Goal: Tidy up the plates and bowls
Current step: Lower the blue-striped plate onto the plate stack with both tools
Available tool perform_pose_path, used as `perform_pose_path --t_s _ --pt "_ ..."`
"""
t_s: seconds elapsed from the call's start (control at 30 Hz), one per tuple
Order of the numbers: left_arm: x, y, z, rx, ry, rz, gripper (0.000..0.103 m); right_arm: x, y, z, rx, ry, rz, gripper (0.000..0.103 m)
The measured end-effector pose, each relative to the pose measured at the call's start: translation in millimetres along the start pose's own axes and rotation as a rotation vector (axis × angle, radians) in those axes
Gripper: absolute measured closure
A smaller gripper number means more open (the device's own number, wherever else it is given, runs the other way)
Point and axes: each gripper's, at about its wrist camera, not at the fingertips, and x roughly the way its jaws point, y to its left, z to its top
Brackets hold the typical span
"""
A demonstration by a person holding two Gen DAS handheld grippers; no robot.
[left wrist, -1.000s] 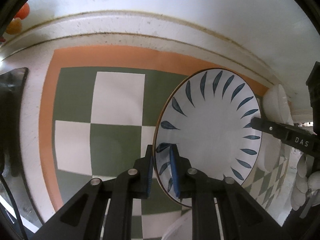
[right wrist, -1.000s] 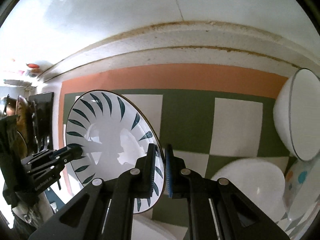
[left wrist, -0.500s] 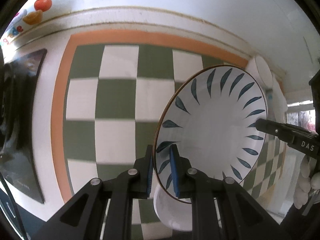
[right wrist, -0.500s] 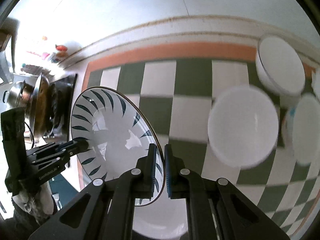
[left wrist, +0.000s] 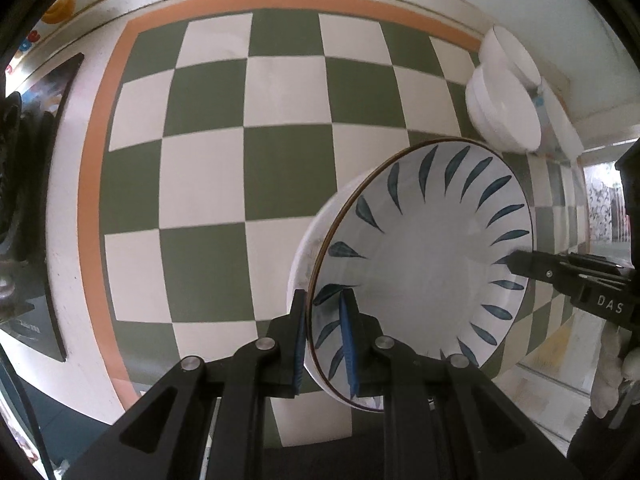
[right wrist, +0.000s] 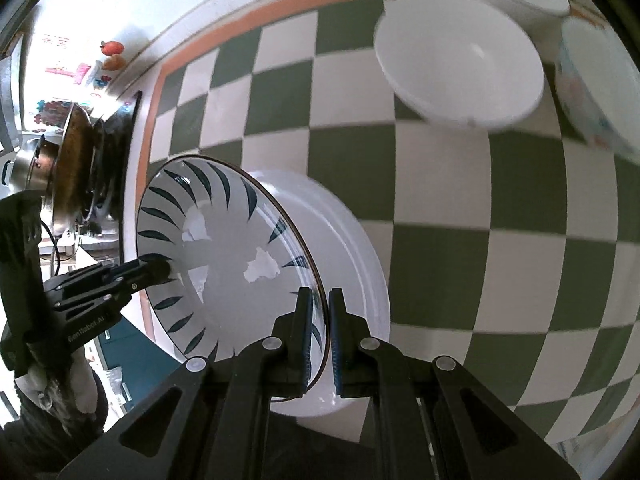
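Overhead, both grippers carry one leaf-patterned plate [left wrist: 424, 268] between them: the left gripper [left wrist: 324, 340] is clamped tight on the rim at one side, blue pads on either face, and the right gripper [right wrist: 318, 334] is pinched just as tight on the opposite rim. From the left wrist view the right one's black finger shows at the far edge of the plate with the white letters "DAS" [left wrist: 610, 305] on it; from the right wrist view the left one carries small white lettering [right wrist: 93, 327] that is too blurred to read with certainty. The plate, white with dark blue leaf strokes and a thin brown edge, hangs tilted above a plain white plate [right wrist: 356, 264] lying on the cloth directly beneath it. That checkered cloth [left wrist: 248, 168], green and cream with an orange border, covers the counter. Farther off stand white bowls [right wrist: 460, 64], one large and open, another behind it, and a patterned bowl [right wrist: 592, 92] at the frame's edge. Fruit stickers [right wrist: 113, 53] dot the white wall, and a metal pot [right wrist: 48, 168] sits on a dark stove beside the cloth.
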Motion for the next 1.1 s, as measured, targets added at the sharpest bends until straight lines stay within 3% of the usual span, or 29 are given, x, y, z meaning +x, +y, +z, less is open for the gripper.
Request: perform_pose_path --t_s 0.43,1.1 --pt "20 -9 0 0.018 0.022 0.035 0.089 25 -14 -14 0.029 0.031 -0.014 0.093" --pt "33 -11 -6 -0.039 0.017 0.063 0.085 36 6 -7 0.008 0.009 -0.106 0.090"
